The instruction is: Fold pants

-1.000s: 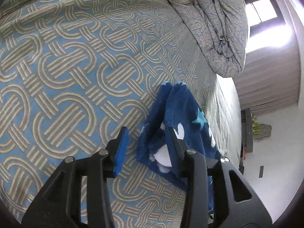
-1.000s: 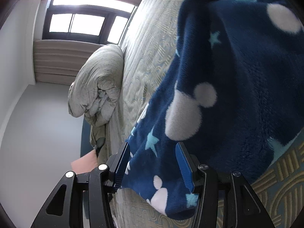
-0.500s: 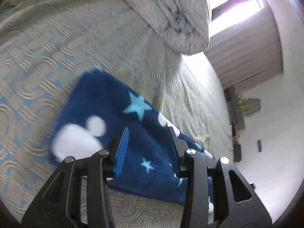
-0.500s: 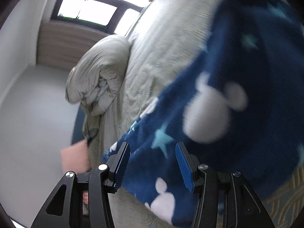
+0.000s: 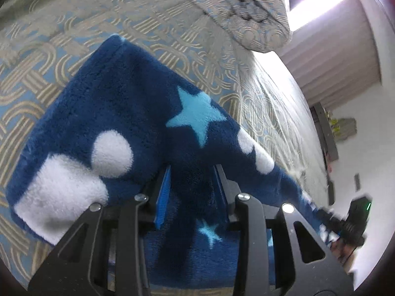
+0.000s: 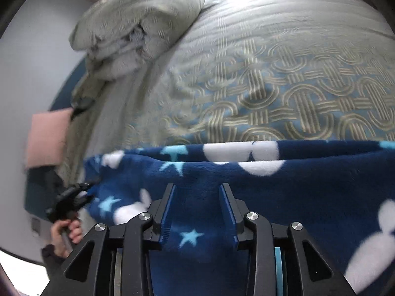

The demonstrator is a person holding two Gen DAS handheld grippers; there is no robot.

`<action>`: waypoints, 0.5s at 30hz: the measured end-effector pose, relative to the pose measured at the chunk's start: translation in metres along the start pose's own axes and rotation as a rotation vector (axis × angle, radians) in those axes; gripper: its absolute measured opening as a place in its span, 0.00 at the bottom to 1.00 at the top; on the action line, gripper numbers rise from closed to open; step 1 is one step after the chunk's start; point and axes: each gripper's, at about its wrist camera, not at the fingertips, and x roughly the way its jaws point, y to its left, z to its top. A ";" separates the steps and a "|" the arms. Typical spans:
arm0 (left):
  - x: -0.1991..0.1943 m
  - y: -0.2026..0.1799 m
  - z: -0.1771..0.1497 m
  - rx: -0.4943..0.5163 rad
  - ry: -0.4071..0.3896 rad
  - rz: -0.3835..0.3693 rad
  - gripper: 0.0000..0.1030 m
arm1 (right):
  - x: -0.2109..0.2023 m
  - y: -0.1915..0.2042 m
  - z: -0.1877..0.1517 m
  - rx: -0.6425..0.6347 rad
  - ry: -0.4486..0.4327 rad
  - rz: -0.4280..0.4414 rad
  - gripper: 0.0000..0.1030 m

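The pants [image 5: 138,113] have swung from hanging to spread on the bed [image 5: 49,49] near its edge; left gripper [image 5: 192,180] and right gripper [image 6: 197,204] fingers, part-open, straddle fleece; grip unclear; fold seemingly underway

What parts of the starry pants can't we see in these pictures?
- Left wrist view: the near end of the pants is hidden behind the left gripper.
- Right wrist view: the pants' lower part is covered by the right gripper; their right side is cut off by the edge.
- Right wrist view: the quilt is blurred.
- Neither view shows whether the pads pinch the fleece.
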 end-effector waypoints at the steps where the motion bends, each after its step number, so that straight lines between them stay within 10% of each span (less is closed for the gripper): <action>1: 0.000 -0.002 -0.003 0.025 -0.022 -0.002 0.35 | 0.002 -0.001 0.003 0.015 0.002 0.012 0.35; 4: 0.001 -0.002 -0.013 0.112 -0.111 -0.021 0.35 | 0.003 -0.002 0.010 0.050 0.021 0.058 0.42; 10: -0.002 0.001 -0.017 0.137 -0.153 -0.054 0.36 | 0.011 0.060 0.028 -0.471 0.190 -0.095 0.48; 15: -0.002 0.004 -0.015 0.122 -0.158 -0.082 0.36 | 0.031 0.067 0.039 -0.657 0.323 -0.098 0.48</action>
